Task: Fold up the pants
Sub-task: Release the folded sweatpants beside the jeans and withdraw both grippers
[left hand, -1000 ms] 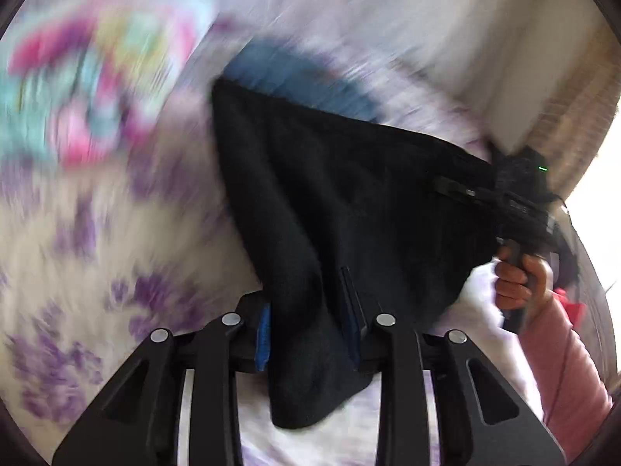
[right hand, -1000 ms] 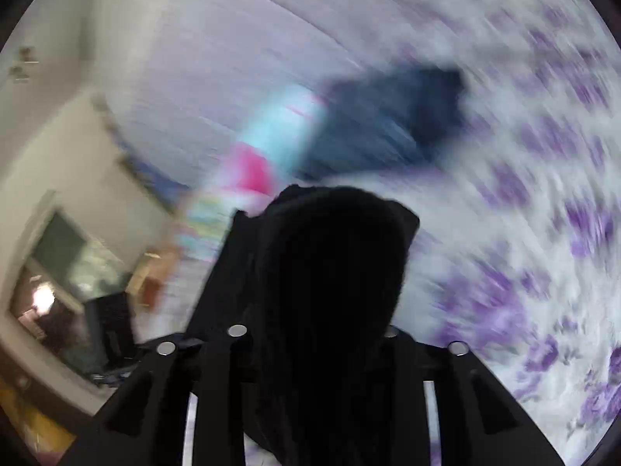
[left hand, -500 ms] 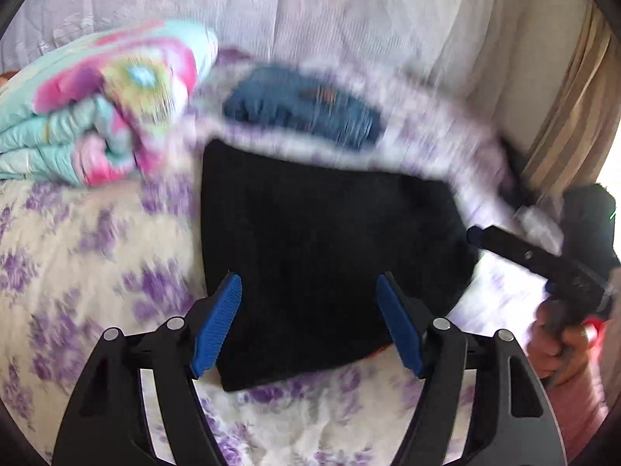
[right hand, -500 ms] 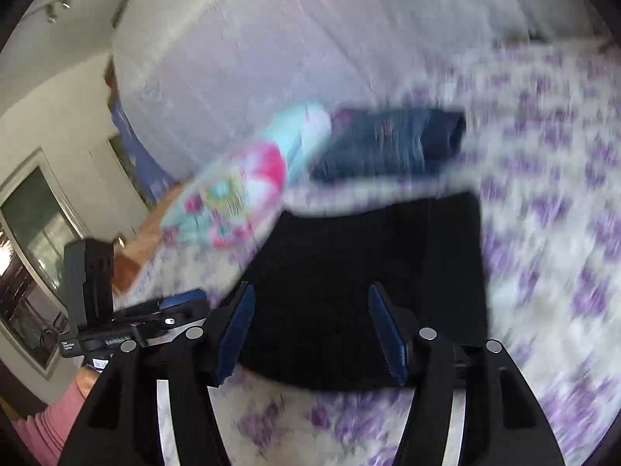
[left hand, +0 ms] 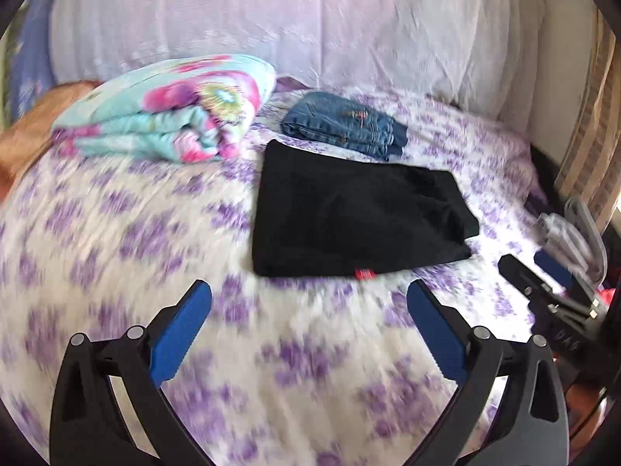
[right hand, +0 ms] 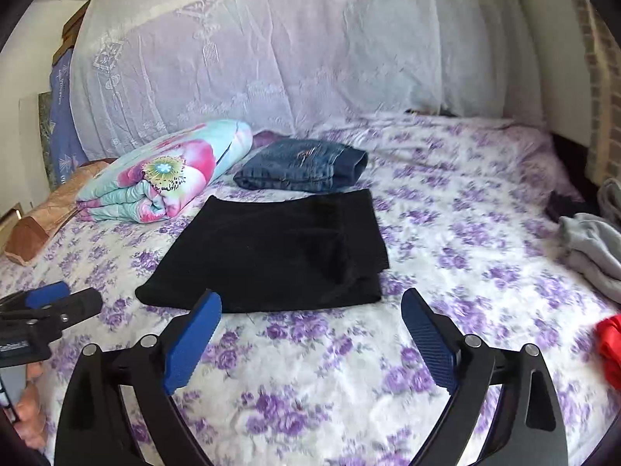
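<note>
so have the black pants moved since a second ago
Yes. The black pants were hanging in both grippers; now they lie flat on the bedspread in front of the folded jeans.

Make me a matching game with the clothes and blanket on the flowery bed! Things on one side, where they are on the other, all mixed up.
Things:
1. folded black pants
2. folded blue jeans
3. rolled flowery turquoise-and-pink blanket
4. grey garment

Places:
A. at the bed's right edge
B. middle of the purple-flowered bedspread
C. left of the jeans
D. just behind the black pants

Pairs: 1-B, 2-D, 3-C, 4-A
</note>
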Demonstrator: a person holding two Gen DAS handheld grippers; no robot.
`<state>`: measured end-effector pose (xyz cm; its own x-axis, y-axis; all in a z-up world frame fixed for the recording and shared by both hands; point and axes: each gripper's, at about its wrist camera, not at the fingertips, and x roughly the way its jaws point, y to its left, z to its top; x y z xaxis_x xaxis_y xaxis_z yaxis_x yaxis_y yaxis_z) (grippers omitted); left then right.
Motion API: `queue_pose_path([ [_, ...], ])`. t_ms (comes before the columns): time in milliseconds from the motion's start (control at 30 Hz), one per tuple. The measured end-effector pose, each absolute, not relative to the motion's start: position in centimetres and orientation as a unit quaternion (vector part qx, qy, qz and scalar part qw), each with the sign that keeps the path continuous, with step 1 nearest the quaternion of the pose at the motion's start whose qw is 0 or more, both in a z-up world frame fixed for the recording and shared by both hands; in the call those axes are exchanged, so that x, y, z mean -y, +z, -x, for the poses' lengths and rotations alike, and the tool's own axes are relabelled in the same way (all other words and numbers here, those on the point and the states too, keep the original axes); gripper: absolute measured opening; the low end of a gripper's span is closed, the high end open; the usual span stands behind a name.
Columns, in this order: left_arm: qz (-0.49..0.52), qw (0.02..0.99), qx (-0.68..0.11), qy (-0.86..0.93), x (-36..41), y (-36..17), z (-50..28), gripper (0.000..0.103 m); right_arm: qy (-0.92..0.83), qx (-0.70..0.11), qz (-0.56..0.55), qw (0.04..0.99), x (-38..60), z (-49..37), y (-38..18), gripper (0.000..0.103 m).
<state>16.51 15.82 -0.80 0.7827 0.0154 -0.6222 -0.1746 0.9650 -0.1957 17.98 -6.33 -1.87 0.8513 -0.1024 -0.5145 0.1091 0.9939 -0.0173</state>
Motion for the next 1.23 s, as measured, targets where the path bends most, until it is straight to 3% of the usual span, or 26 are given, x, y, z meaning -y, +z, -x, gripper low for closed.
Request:
queue_pose_path([
  [167,0.147,0.921,-0.356,0.055,-15.2,-3.0,-16.5,0.098,-0.058,-0.275,0.006,0.960,6.2,-15.8,-2.8,0.097],
  [333,0.111,0.923,-0.361,0.077,-14.8,-3.6,-17.2,0.098,-0.050,-0.280,0.025,0.958,5.5,-15.4,-3.1,0.097],
  [1233,0.034,0.933,-0.350,0.080,-12.6,-3.2,-16.7,0.098,-0.048,-0.288,0.012,0.956,5.7,-15.3,-3.3,0.097],
])
